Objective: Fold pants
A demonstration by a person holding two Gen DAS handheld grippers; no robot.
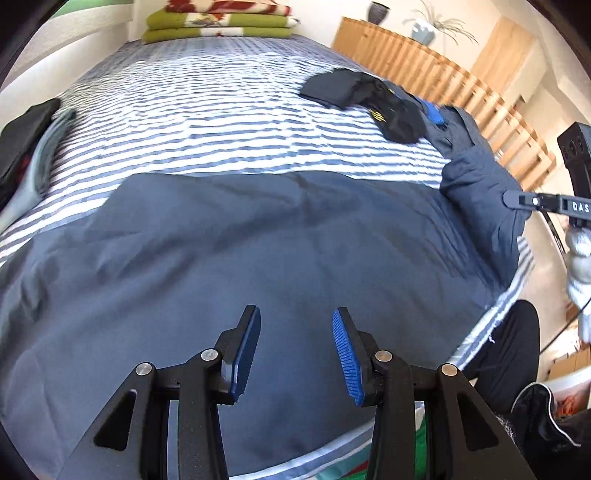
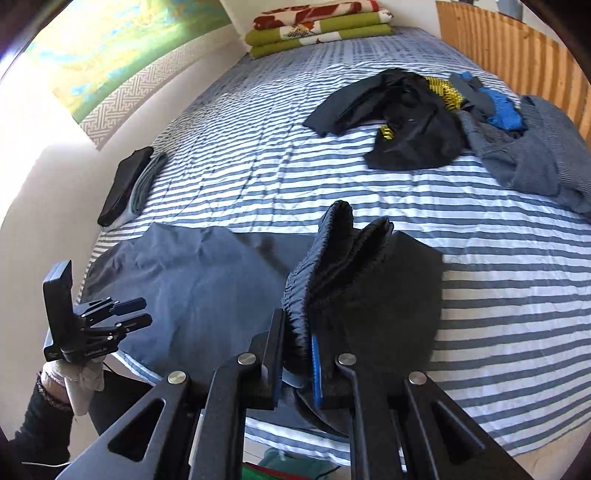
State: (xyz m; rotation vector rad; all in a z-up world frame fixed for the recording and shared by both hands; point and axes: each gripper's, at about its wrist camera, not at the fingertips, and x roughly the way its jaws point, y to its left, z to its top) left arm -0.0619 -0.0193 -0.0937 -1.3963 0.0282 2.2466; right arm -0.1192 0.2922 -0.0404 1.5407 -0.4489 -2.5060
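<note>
Dark blue-grey pants (image 1: 280,240) lie spread across the near part of the striped bed cover (image 1: 221,110). My left gripper (image 1: 295,310) hovers just above the cloth, open, with nothing between its blue pads. At the right end the cloth is pulled up to my right gripper (image 1: 511,197). In the right wrist view, my right gripper (image 2: 297,332) is shut on the gathered elastic waistband (image 2: 332,258) and holds it off the bed. The rest of the pants (image 2: 192,280) stays flat to the left. My left gripper (image 2: 144,311) shows at the far left in a gloved hand.
A heap of black, blue and grey clothes (image 2: 424,122) lies at the far right of the bed. Folded dark items (image 2: 125,184) sit by the left wall. Green folded blankets (image 2: 317,29) are at the far end. A wooden slatted rail (image 1: 443,74) borders the right side.
</note>
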